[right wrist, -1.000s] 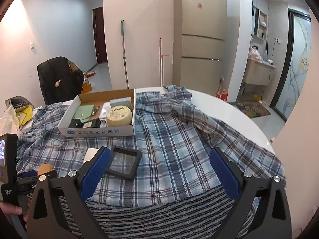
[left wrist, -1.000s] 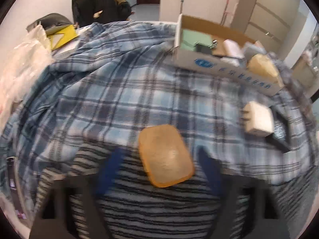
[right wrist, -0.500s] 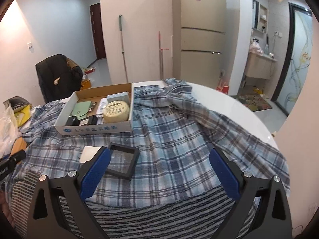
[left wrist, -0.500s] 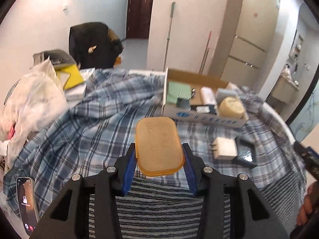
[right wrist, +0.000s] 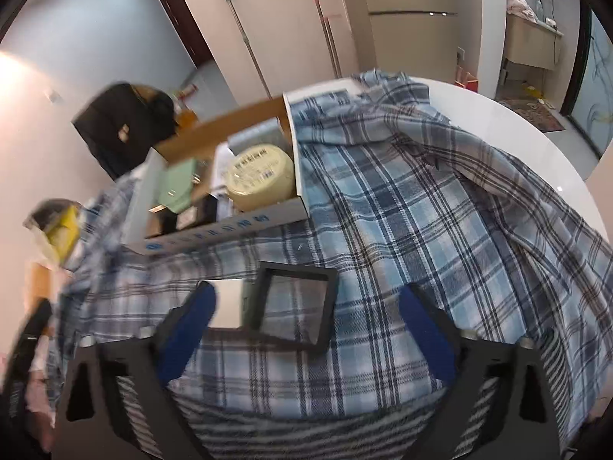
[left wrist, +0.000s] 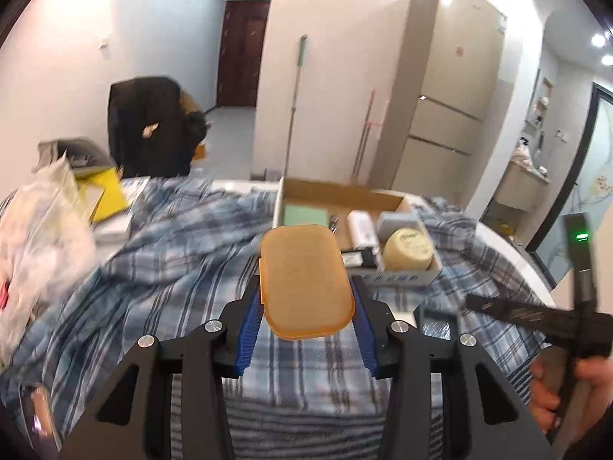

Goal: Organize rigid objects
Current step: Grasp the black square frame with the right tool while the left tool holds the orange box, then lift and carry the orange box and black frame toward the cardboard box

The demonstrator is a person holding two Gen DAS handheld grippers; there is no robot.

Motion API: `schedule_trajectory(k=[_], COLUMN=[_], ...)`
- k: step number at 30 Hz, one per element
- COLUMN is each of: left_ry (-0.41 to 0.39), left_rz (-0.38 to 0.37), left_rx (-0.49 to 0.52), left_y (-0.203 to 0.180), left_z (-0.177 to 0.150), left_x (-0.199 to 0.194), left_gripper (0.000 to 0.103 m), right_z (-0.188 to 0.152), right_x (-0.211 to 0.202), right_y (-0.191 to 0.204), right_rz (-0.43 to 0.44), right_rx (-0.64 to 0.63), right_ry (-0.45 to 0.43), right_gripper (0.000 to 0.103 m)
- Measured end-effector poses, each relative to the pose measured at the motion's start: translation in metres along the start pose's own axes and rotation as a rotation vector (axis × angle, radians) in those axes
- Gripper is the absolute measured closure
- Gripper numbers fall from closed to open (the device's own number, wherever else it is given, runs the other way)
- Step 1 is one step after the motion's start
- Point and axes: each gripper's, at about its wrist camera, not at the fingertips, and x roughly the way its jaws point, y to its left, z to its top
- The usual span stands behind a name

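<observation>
Our left hand-held gripper [left wrist: 306, 318] pinches the orange lid [left wrist: 304, 283] by its long edges, lifted above the plaid cloth [left wrist: 153, 268] near the cardboard box [left wrist: 398, 278]. Held so narrowly, it may tilt and slip. Our right hand-held gripper [right wrist: 306, 329], closing with nothing pressed yet, straddles the black frame [right wrist: 293, 306] and could nudge the white block [right wrist: 228, 304].

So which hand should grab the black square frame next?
Probably the right. The right gripper has the black square frame between its closing jaws, pads not touching it, while the left gripper is busy clamping the orange lid.
</observation>
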Motion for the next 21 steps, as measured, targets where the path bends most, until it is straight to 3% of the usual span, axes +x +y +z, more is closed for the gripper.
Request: schedule_trajectory(k=[3, 7, 12, 19, 21], left_ry=[-0.024, 0.015, 0.144, 0.139, 0.122], left_rz=[-0.005, -0.017, -0.031, -0.020, 0.017], left_rx=[-0.004, -0.034, -0.065, -0.074, -0.075], left_y=[0.001, 0.010, 0.021, 0.024, 0.024], left_z=[-0.002, -0.017, -0.033, -0.038, -0.039], left_x=[0.007, 0.029, 0.062, 0.064, 0.061], left_gripper=[0.057, 0.057, 0.057, 0.057, 0.057], right_z=[0.001, -0.003, -0.005, -0.002, -0.003], right_x=[0.026, 0.051, 0.059, 0.062, 0.061], right_y=[0.007, 0.007, 0.009, 0.020, 0.020], right_rz=[-0.037, -0.035, -0.047, -0.063, -0.068], right_rx=[-0.025, -0.005, 0.016, -0.022, -0.019], right_ry=[0.063, 0.143, 0.148, 0.148, 0.146], right_gripper=[0.028, 0.033, 0.033, 0.033, 0.033])
